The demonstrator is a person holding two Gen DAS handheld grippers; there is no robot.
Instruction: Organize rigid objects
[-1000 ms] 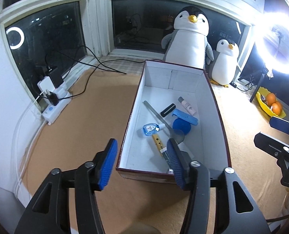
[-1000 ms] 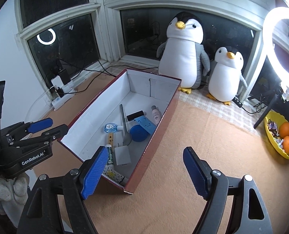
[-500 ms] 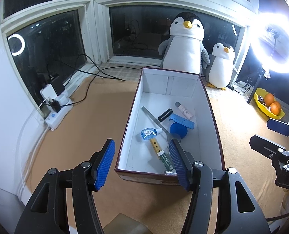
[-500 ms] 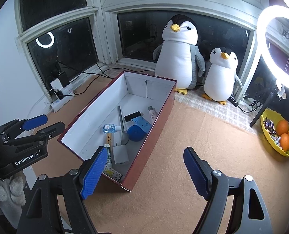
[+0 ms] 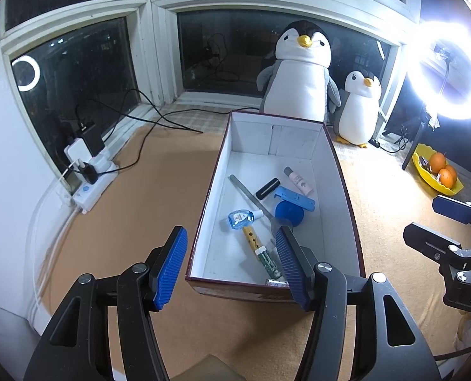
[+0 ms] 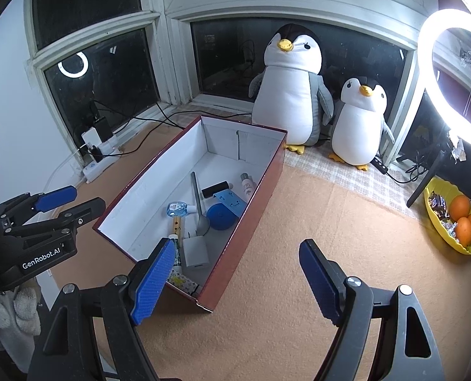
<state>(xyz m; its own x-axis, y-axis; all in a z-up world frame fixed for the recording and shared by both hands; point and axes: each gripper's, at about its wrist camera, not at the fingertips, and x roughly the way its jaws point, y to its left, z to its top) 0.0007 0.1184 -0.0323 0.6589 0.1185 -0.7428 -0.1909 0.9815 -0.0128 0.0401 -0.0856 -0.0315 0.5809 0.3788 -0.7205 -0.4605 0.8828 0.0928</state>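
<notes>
The small things, among them a blue bottle (image 5: 240, 218) and a white block (image 6: 194, 251), lie inside the box (image 5: 346, 190). Both tools, left tool (image 5: 230, 266) and right tool (image 6: 235, 281), hang spread and empty near it. Sorting seems finished; next probably only a check.

The scene is being lit by a ring light (image 5: 448, 70), blown out with glare at right; edges are being bent and darkened by fisheye distortion.
</notes>
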